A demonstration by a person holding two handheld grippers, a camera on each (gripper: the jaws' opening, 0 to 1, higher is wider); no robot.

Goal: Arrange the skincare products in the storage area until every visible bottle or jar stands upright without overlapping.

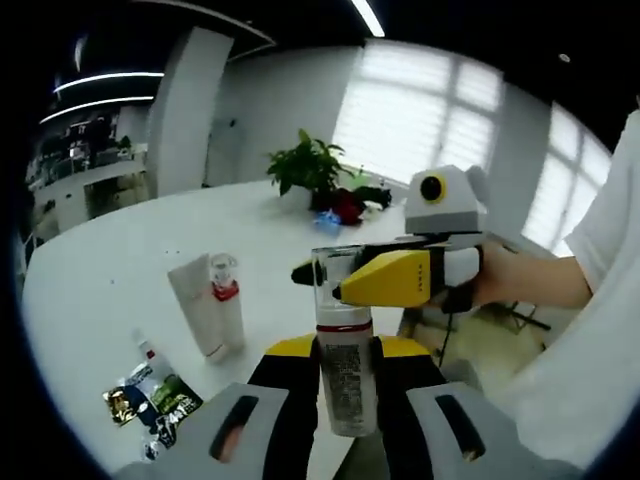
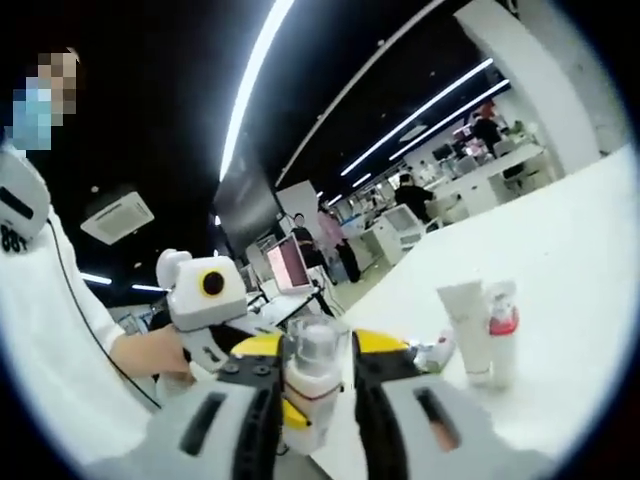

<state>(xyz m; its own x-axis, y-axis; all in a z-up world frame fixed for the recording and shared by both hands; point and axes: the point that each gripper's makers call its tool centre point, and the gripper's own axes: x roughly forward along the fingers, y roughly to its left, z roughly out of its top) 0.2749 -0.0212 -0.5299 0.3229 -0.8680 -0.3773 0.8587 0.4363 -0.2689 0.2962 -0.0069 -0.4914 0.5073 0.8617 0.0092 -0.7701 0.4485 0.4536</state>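
In the left gripper view, the left gripper [image 1: 345, 365] rises from the bottom centre with its yellow-tipped black jaws closed narrowly on the body of a grey cylindrical spray bottle with a red collar and clear cap [image 1: 343, 340], which stands upright between them at the middle of the frame. The right gripper [image 1: 330, 282], yellow, white and black, comes in from the right at mid height, held by a person's hand [image 1: 492, 280], and its jaws meet the bottle's clear cap; how far apart they stand cannot be told here. To the left of centre a white squeeze tube [image 1: 197, 303] stands on its cap on the white round table [image 1: 120, 250], just beside a small clear bottle with a red collar [image 1: 226, 300]. At the lower left lie some small dark printed sachets [image 1: 152, 400]. A green potted plant [image 1: 312, 165] sits at the table's far edge, upper centre. In the right gripper view, the right gripper [image 2: 312, 385] rises from the bottom centre, its jaws set closely on either side of the spray bottle's [image 2: 311, 385] clear cap. The left gripper [image 2: 240, 355] appears at the lower left, held by a hand [image 2: 150, 355]. At the right, the white tube [image 2: 465, 325] and the small red-collared bottle [image 2: 501, 330] stand upright side by side on the table [image 2: 570, 260].
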